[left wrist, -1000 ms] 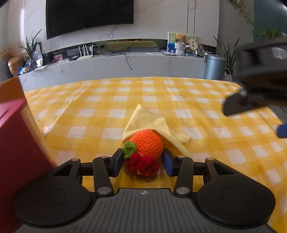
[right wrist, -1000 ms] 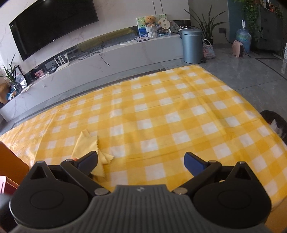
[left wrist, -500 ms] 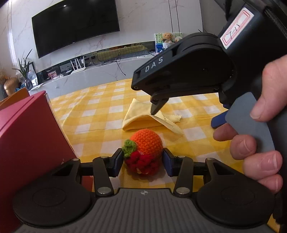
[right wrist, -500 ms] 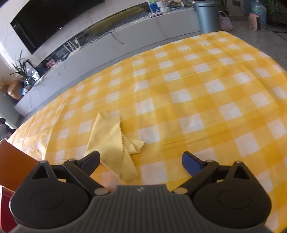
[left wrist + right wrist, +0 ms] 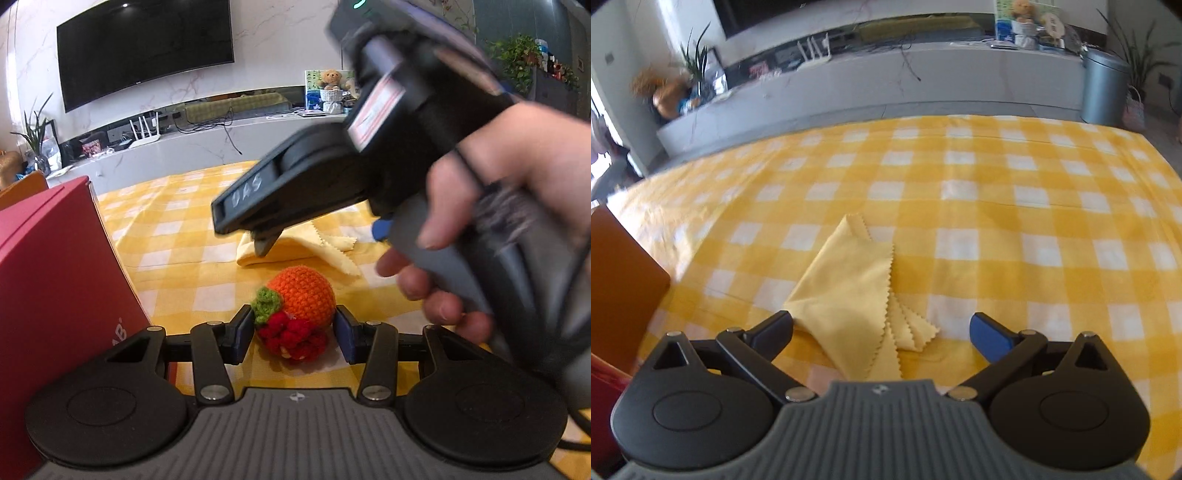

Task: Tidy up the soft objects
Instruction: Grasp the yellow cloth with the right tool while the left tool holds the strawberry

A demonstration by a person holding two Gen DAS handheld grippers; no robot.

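Note:
My left gripper [image 5: 293, 334] is shut on a crocheted orange and red toy [image 5: 299, 314] with a green tuft, held low over the yellow checked tablecloth [image 5: 177, 229]. A folded yellow cloth [image 5: 857, 295] lies on the table. My right gripper [image 5: 881, 332] is open, its fingers either side of the cloth's near end. In the left wrist view the right gripper [image 5: 317, 236] hangs over the cloth [image 5: 295, 247], held by a hand.
A red box [image 5: 55, 280] stands close on the left of the left gripper; its edge shows at the right wrist view's left [image 5: 620, 284]. A grey bin [image 5: 1102, 88] and a long low cabinet [image 5: 886, 85] stand beyond the table.
The right gripper has moved forward and down over the yellow cloth, which now lies between its open fingers. The left gripper still holds the toy, shifted slightly beside the red box.

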